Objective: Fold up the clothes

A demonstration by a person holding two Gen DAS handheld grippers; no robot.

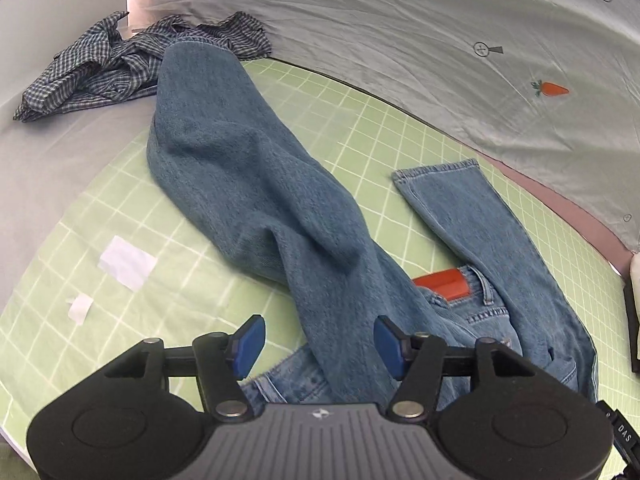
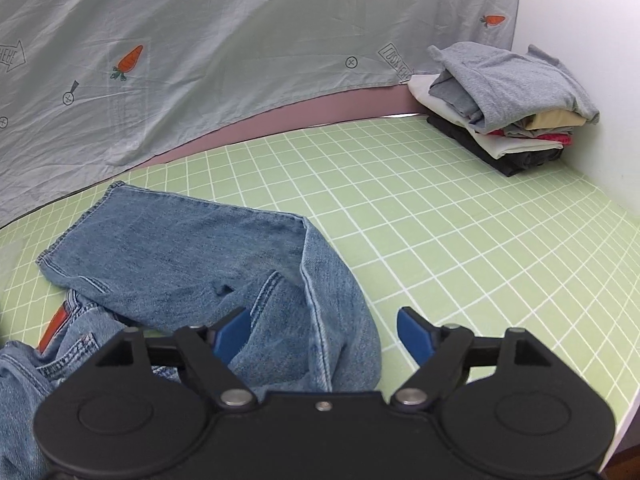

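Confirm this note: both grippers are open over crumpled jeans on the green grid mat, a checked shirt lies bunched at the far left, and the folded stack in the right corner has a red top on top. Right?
One detail is wrong. The right wrist view shows the stack topped by a grey garment; red only peeks out lower down. The grippers, jeans, mat and shirt are as noted.

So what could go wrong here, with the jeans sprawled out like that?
Both grippers, left and right, are open over the jeans, which lie twisted, one leg crossed over the other, so a pinch may catch two layers. The far cuff lies against the checked shirt and could drag it along. A red tag by the waistband might snag.
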